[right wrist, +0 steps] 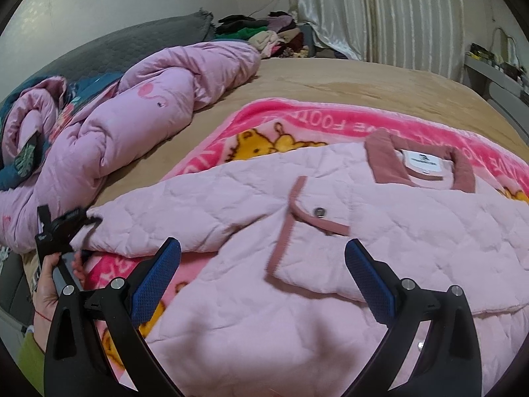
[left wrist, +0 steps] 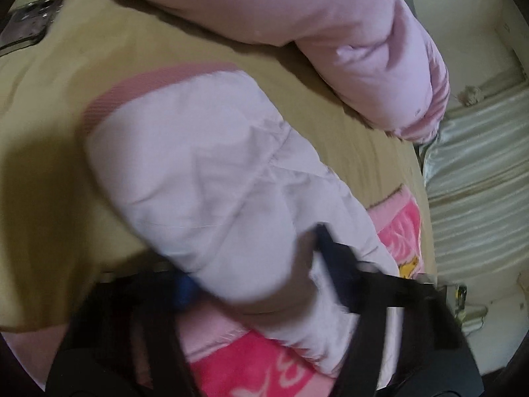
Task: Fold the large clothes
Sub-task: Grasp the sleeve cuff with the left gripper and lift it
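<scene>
A pale pink quilted jacket (right wrist: 330, 231) lies spread on a bright pink cartoon blanket (right wrist: 297, 119) laid over the tan-covered bed (right wrist: 363, 79), its collar (right wrist: 420, 165) toward the far edge and its body reaching the near edge. The left gripper (left wrist: 251, 284), at the bed's near-left corner, appears clamped on the sleeve (left wrist: 205, 178), though blur leaves the pad contact less than certain; that sleeve runs away from the gripper toward its darker pink cuff (left wrist: 148, 82), its long axis angled up and to the left in the left wrist view. From the right wrist view the same gripper (right wrist: 66, 228) shows at the sleeve's outer end, held by a hand (right wrist: 46, 294). The right gripper (right wrist: 263, 278) hangs over the jacket's front with its blue pads (right wrist: 370, 284) well apart and nothing between them, a flap with a snap button (right wrist: 319, 211) just ahead. The left hand is plainly nearer the sleeve, so folding it inward across the jacket's body looks like the coming move. A bunched pink quilt (right wrist: 132, 115) lies along the bed's left side.
</scene>
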Tool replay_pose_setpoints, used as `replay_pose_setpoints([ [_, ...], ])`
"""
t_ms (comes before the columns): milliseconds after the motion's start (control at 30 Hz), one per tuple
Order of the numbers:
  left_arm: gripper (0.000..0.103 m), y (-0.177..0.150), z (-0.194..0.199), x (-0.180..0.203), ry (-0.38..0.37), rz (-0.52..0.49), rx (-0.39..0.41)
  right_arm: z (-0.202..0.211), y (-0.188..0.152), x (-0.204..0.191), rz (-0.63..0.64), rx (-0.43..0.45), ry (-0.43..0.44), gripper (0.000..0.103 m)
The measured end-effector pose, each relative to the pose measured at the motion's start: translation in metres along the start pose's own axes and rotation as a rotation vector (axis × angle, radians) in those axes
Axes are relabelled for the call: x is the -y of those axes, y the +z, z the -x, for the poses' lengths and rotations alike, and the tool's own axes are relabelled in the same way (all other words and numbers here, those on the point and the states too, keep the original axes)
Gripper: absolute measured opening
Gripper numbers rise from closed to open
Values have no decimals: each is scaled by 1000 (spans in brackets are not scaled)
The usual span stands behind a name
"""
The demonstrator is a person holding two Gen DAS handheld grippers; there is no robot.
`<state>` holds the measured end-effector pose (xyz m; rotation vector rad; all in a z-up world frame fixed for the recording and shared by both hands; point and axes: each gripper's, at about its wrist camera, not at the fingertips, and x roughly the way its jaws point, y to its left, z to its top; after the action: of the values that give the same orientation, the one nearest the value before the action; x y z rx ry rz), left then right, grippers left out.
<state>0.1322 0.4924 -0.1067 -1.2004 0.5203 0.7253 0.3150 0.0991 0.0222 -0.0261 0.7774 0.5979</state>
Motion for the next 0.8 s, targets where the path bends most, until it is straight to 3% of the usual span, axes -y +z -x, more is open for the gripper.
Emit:
replay_pose_setpoints([
  [67, 23, 2, 10, 2, -21, -11, 22, 4, -3, 9, -18, 4, -5, 99],
  [167, 16, 4, 32, 18, -58, -58, 72, 12, -8, 20, -39, 6, -11, 99],
  [467, 12, -3, 111, 75, -188, -213, 193, 63, -32, 80, -141, 35, -47, 99],
  [800, 12, -54, 197, 182, -271, -471, 257, 108, -59, 137, -239, 89, -53, 99],
])
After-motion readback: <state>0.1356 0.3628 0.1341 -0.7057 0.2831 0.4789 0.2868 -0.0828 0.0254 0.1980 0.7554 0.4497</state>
